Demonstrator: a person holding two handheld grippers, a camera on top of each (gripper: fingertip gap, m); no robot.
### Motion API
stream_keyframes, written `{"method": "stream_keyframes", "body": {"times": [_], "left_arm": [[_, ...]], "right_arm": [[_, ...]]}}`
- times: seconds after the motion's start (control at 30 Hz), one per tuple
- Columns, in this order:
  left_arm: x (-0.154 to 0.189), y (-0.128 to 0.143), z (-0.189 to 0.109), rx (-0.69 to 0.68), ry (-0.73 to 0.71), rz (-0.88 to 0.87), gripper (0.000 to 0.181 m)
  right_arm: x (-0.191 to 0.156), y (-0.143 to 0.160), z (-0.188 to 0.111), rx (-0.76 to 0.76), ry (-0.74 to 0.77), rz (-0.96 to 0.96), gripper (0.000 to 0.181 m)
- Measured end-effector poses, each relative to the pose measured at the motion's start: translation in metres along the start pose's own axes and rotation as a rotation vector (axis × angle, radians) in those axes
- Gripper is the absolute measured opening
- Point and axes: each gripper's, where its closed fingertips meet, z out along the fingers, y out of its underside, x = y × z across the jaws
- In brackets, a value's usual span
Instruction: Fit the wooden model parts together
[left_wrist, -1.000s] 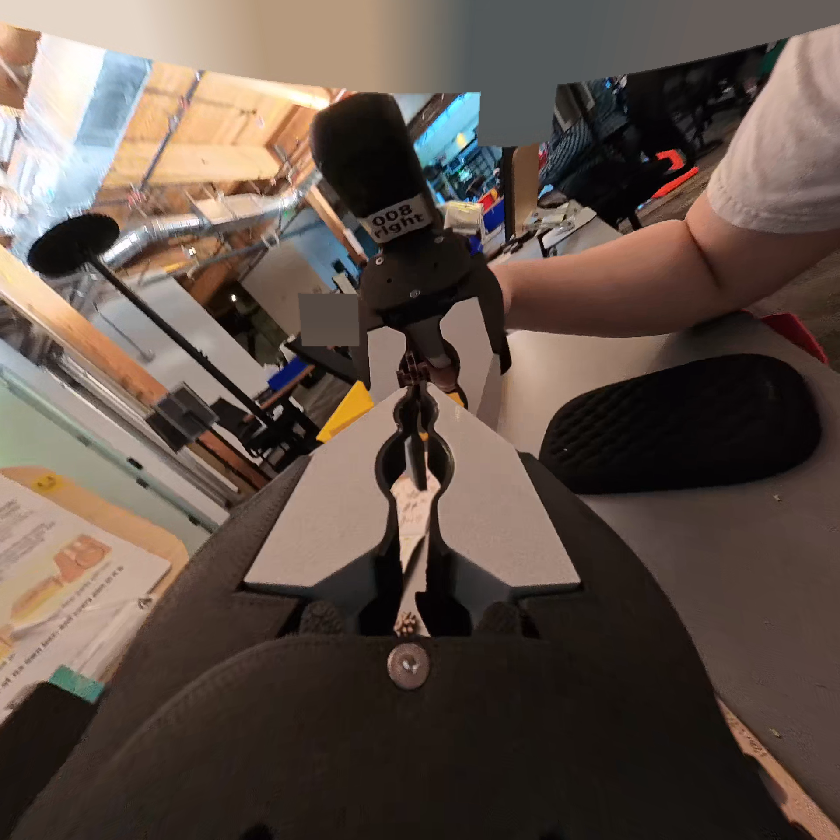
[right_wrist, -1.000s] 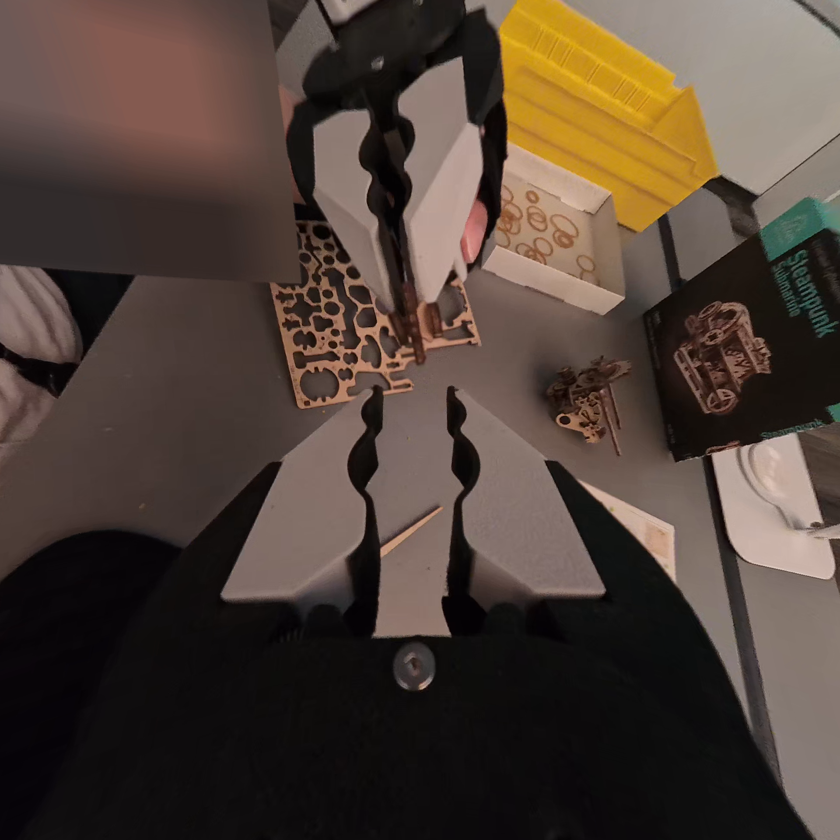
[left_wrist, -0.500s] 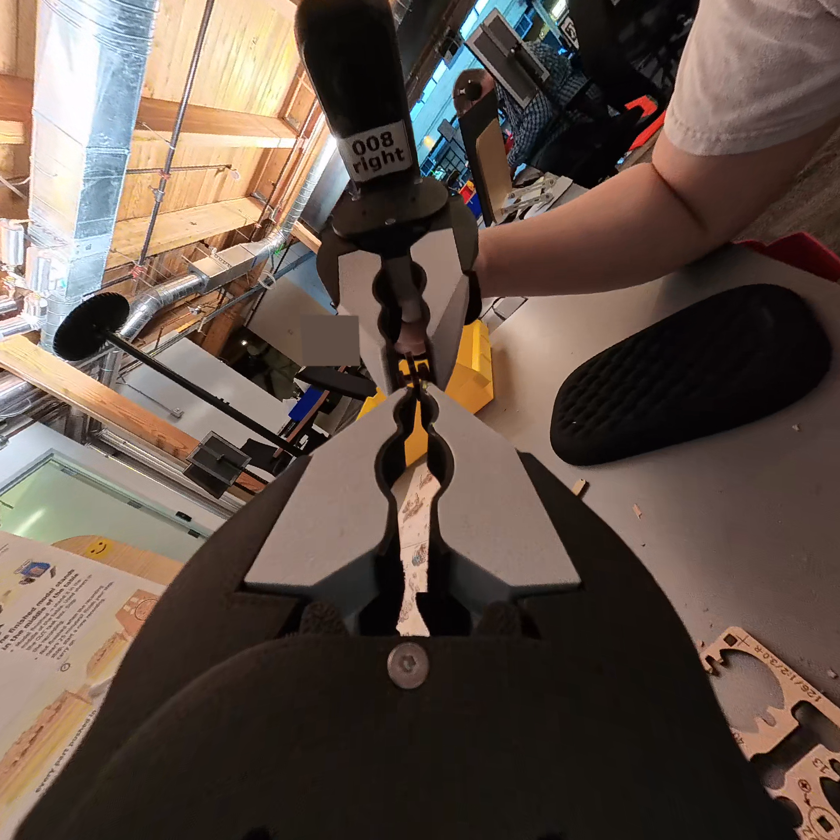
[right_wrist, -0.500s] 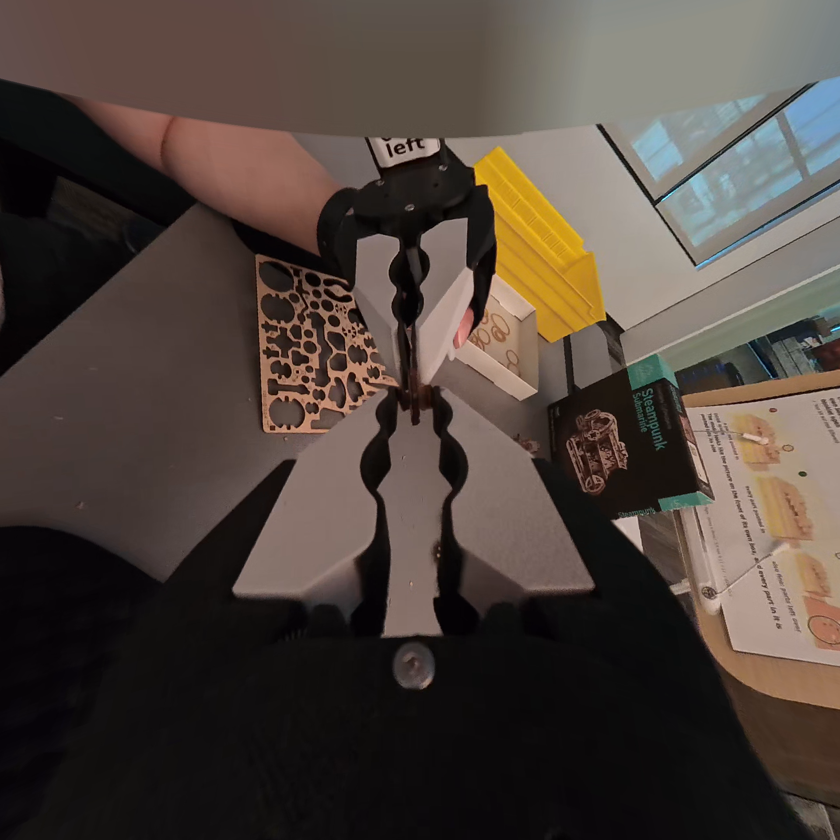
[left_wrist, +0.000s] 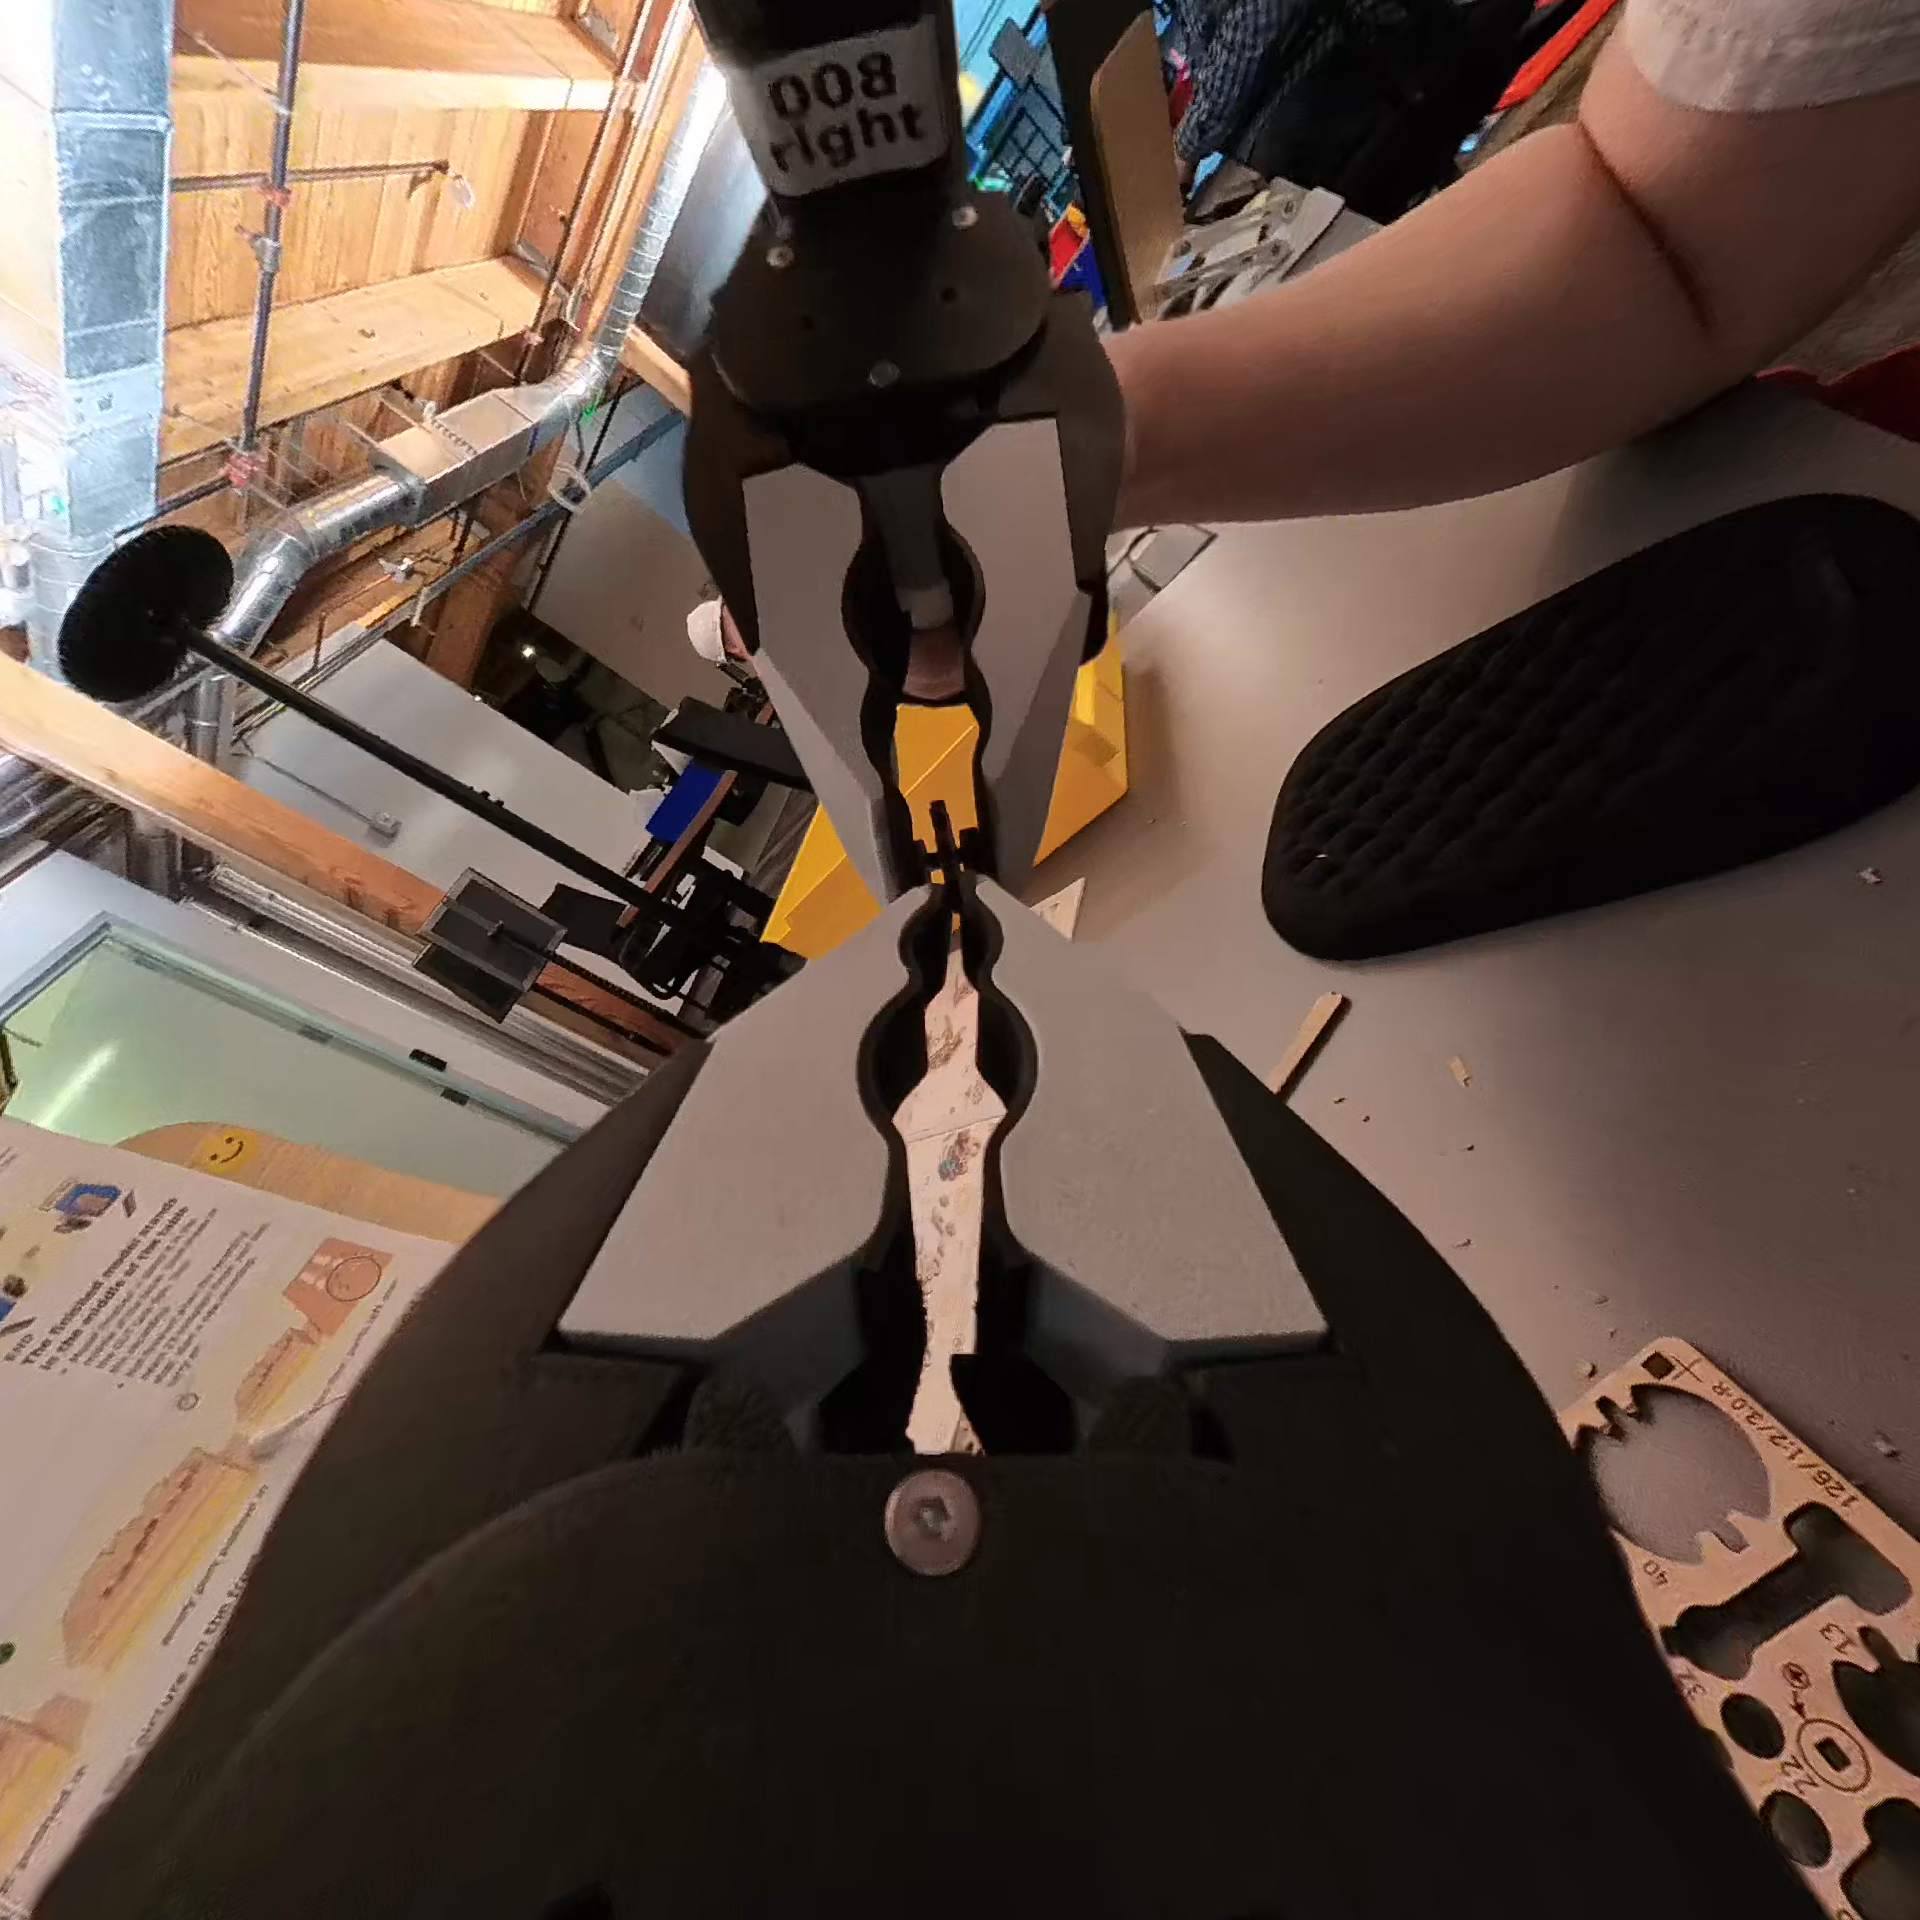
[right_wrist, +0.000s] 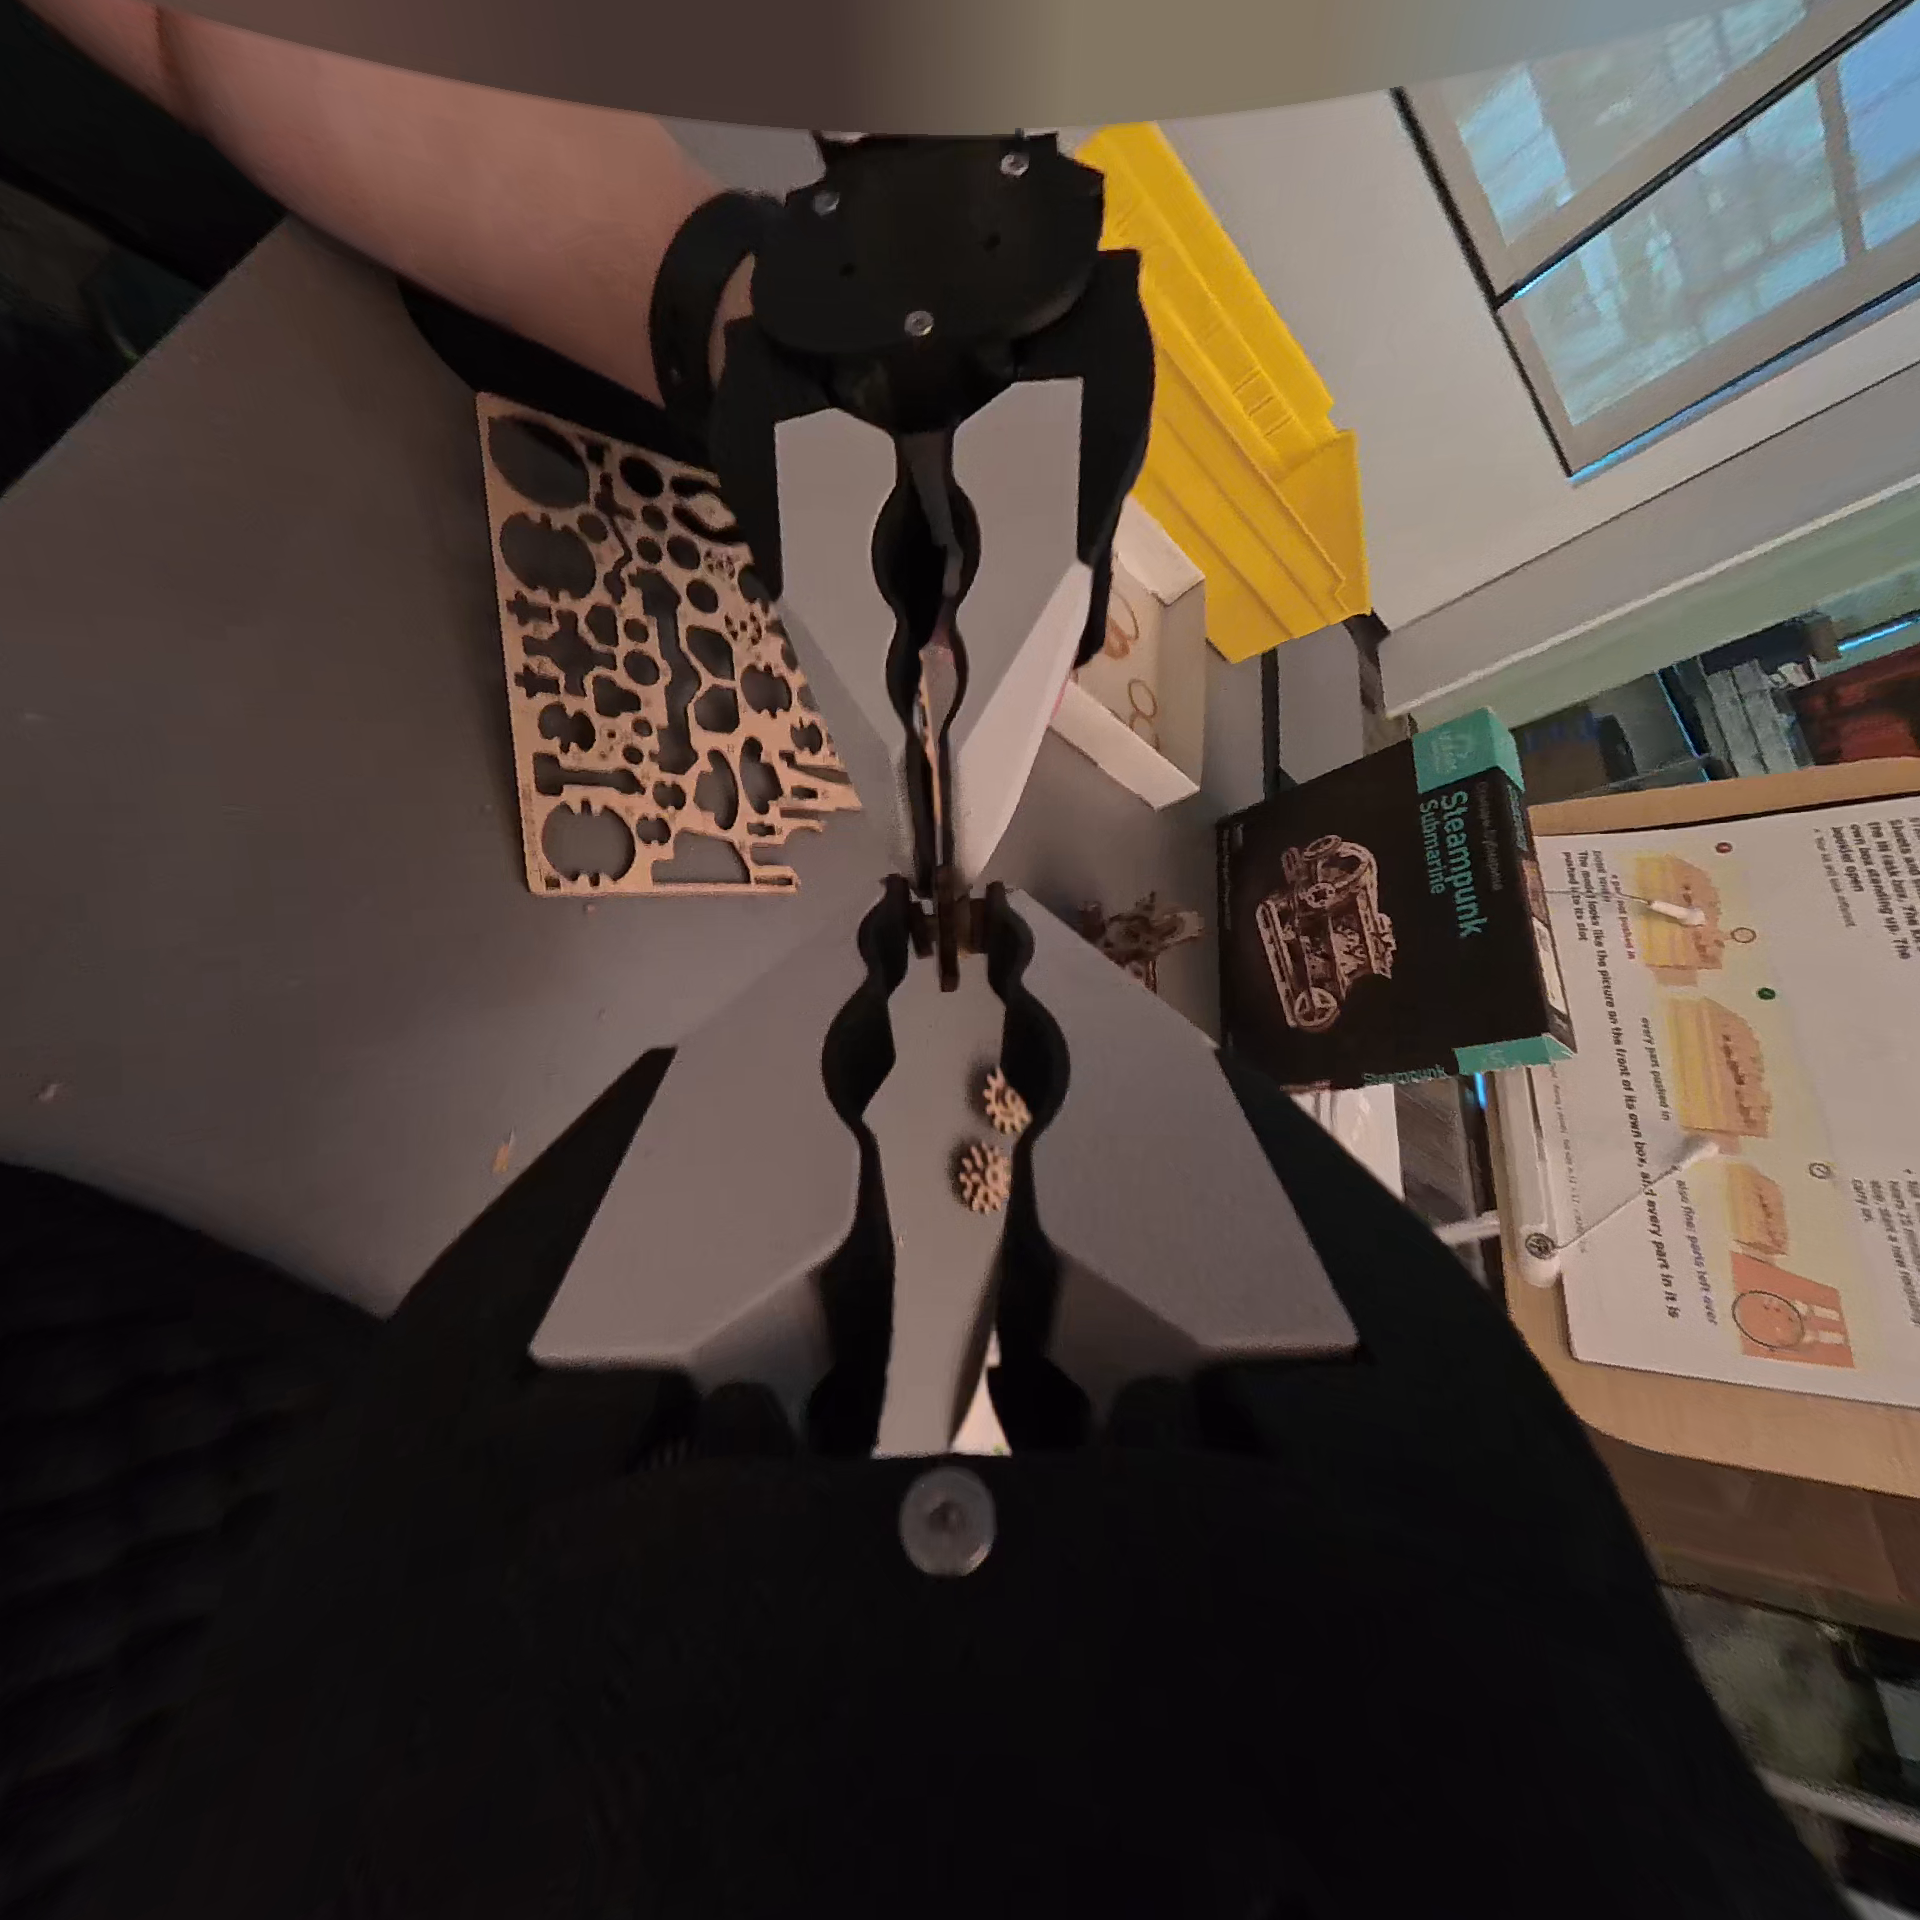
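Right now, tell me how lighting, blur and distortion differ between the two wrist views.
Left wrist view: bright, sharp, the wooden part backlit to a dark outline; fisheye bends the ceiling beams. Right wrist view: dim and softer, both grippers' jaws shadowed; the cut-out sheet and two loose gears still readable, and a smeared blur patch across the top.

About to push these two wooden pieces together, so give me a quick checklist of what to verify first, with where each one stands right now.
1. Left gripper shut on its wooden part: ok.
2. Right gripper closed on the small wooden piece: ok.
3. Grippers tip to tip, parts meeting: ok.
4. Slot and tab aligned: cannot tell.
5. Joint fully seated: cannot tell.
6. Two loose gears on the table below, clear of the joint: ok.
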Motion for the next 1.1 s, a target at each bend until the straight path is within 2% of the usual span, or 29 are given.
{"method": "stream_keyframes", "body": {"times": [0.07, 0.13, 0.17, 0.27, 0.5, 0.67, 0.8, 0.9, 1.0, 1.1], "left_arm": [[0.0, -0.001, -0.001, 0.008, 0.019, -0.027, 0.0], [-0.002, -0.003, -0.001, 0.026, 0.002, -0.043, 0.0], [-0.002, -0.004, -0.001, 0.031, -0.002, -0.036, 0.0], [-0.001, 0.001, 0.0, 0.022, 0.02, -0.073, 0.0], [-0.007, -0.004, -0.003, 0.097, 0.028, -0.218, 0.0], [-0.012, -0.01, -0.007, 0.16, 0.065, -0.371, 0.0], [-0.006, -0.012, -0.005, 0.173, 0.122, -0.433, 0.0], [0.004, -0.018, -0.006, 0.217, 0.214, -0.493, 0.0], [0.021, -0.031, -0.011, 0.287, 0.291, -0.389, 0.0], [0.032, -0.042, -0.015, 0.326, 0.347, -0.328, 0.0]], "right_arm": [[-0.002, 0.0, 0.0, 0.034, -0.028, 0.032, 0.014], [-0.001, 0.006, -0.002, 0.035, -0.028, 0.021, 0.03], [-0.002, 0.01, -0.004, 0.032, -0.04, 0.026, 0.031], [-0.002, 0.007, -0.011, 0.109, -0.073, 0.075, 0.021], [0.0, 0.0, -0.012, 0.203, -0.109, 0.151, 0.023], [0.002, -0.004, -0.015, 0.271, -0.162, 0.273, 0.023], [0.005, -0.009, -0.023, 0.396, -0.293, 0.487, 0.024], [0.003, -0.016, -0.032, 0.54, -0.511, 0.717, 0.018], [-0.003, -0.021, -0.042, 0.638, -0.719, 0.856, 0.012], [-0.025, -0.019, -0.032, 0.555, -0.858, 0.906, 0.016]]}}
